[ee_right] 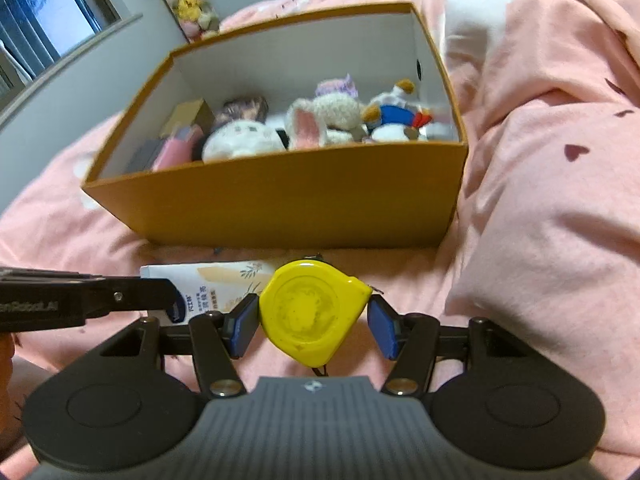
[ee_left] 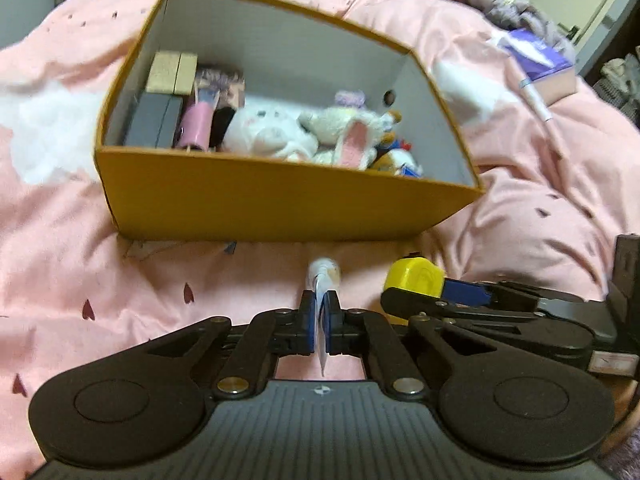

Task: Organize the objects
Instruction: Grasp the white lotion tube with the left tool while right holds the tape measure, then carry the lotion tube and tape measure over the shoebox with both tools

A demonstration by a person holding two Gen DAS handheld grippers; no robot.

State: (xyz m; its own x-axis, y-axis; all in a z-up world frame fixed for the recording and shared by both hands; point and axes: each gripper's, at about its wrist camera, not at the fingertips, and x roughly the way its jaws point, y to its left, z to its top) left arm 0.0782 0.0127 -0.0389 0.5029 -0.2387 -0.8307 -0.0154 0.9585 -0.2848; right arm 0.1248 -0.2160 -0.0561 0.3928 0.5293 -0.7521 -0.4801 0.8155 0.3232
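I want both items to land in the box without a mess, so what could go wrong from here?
1. The left tool pinches the flat tube only by its thin end, so it may swing or slip.
2. The right tool spans the smooth, rounded tape measure; it could squirt out.
3. The orange box is already crowded with plush toys, so items might perch on top.

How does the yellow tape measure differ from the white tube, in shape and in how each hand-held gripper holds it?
The yellow tape measure is thick and rounded; the white tube is long, flat and printed.
The right hand-held gripper spreads wide around the tape measure, and contact is unclear; the left hand-held gripper is nearly shut on the tube's thin end.
The tape measure shows its broad face; the tube is held edge-on.
Both are in front of the orange box, over the pink bedding.
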